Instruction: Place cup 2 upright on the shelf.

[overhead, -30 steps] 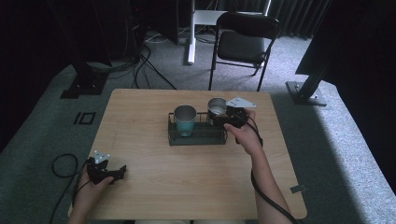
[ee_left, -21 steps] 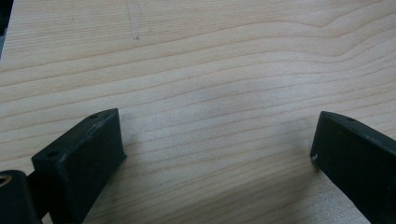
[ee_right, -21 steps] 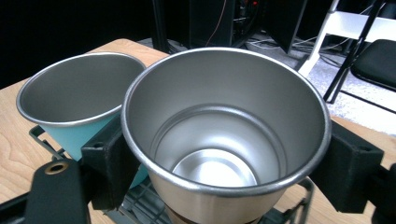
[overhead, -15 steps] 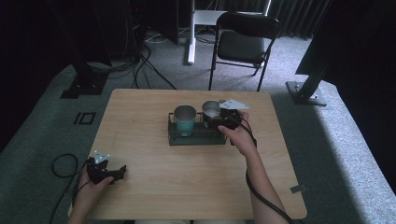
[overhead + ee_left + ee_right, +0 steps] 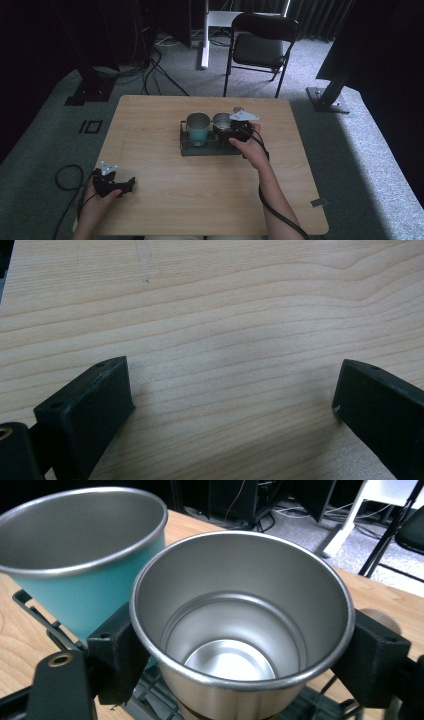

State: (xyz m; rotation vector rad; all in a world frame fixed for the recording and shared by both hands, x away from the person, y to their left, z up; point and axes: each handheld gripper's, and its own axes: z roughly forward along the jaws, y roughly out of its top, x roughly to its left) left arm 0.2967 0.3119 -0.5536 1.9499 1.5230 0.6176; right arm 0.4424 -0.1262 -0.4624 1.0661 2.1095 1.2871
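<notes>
High overhead on table (image 5: 150, 150); gripper views close, sharing tabletop.

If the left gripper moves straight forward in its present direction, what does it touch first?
Most likely the bare wooden table. The left gripper is open and tilts down at the wood, with nothing between its jaws. Depth is hard to judge.

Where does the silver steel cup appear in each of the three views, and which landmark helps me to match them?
High view: silver cup stands right of centre in the black rack, at the right gripper.
Left gripper view: bare wooden table between open jaws.
Right gripper view: silver cup at centre, between the jaws.
Shared landmark: teal cup beside it.
</notes>
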